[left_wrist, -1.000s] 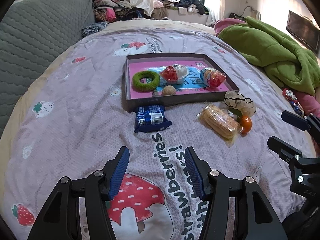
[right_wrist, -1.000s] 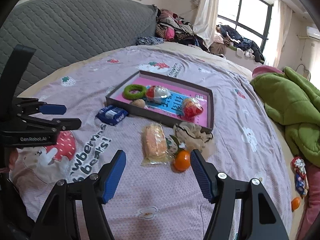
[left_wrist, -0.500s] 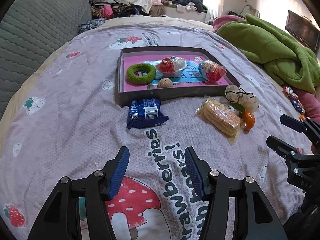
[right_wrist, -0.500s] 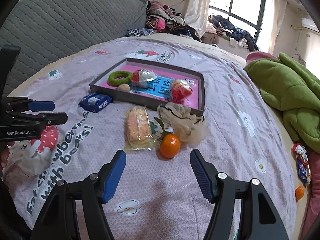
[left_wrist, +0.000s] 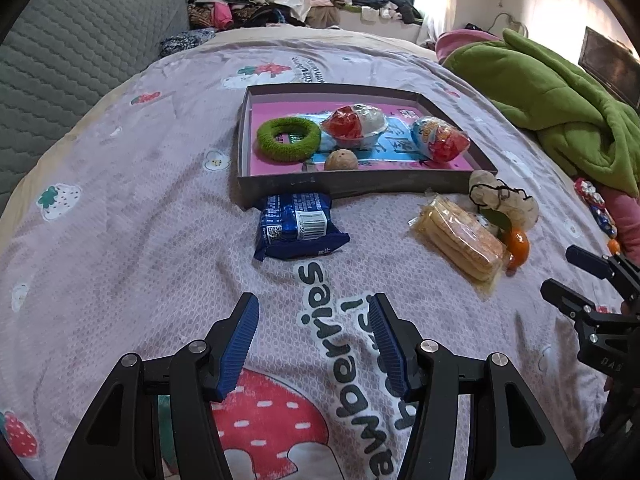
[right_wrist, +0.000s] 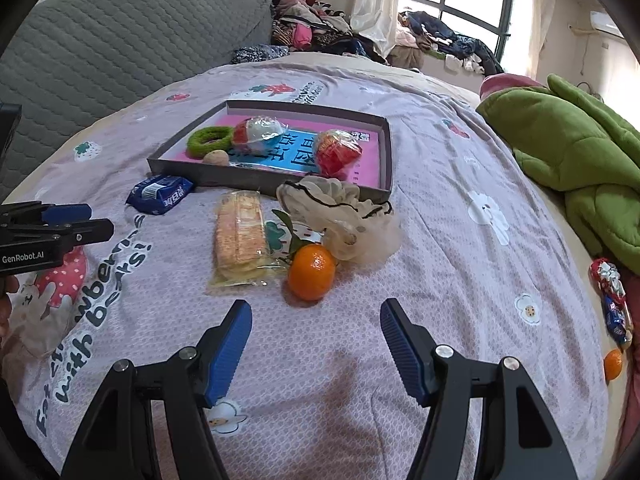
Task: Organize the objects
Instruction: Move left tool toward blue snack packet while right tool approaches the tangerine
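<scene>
Both my grippers had sunk nearer the bedspread, jaws wide and empty. My right gripper (right_wrist: 316,344) faced the round orange tangerine (right_wrist: 311,272), my left gripper (left_wrist: 312,340) the blue crinkled snack packet (left_wrist: 298,226); the shallow grey cardboard tray (left_wrist: 360,189) lay beyond. Approach step, I judged: next, straddle and close.

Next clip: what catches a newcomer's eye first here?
A shallow box with a pink floor sits mid-bed, holding a green ring and wrapped snacks. Just outside its near wall lie a blue packet, a clear pack of crackers and a bright orange. Both tongs, left and right, hang open and empty.
</scene>
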Available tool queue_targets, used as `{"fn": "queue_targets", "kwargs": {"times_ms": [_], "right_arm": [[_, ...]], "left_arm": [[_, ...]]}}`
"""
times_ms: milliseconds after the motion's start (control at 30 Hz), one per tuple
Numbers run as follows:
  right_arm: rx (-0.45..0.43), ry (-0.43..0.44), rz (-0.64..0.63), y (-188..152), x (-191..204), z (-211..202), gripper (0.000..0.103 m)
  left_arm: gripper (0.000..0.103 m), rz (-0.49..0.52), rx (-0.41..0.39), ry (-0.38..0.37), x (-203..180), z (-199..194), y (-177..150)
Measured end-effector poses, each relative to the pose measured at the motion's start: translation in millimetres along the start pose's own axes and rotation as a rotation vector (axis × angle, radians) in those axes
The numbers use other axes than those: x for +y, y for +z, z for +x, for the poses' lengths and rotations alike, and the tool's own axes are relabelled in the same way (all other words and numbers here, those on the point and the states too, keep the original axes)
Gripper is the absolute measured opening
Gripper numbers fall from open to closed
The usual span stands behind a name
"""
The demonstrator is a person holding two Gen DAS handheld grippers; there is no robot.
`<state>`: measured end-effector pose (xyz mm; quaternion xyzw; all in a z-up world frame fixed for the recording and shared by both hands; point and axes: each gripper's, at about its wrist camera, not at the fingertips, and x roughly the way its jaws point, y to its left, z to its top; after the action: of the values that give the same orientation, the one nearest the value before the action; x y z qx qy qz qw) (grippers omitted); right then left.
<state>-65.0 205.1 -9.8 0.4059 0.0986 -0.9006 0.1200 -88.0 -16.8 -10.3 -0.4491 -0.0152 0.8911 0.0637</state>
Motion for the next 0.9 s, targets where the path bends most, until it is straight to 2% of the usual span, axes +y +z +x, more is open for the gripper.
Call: {"fn": "queue_targets", "kwargs": {"times_ms": [900], "right_arm": [[0.043,0.018,0.014,0.5,-8.5,41.8,0.066]], "left_arm": [[0.059,-0.041,0.025,-0.007,4.8,41.2,26.1]]}}
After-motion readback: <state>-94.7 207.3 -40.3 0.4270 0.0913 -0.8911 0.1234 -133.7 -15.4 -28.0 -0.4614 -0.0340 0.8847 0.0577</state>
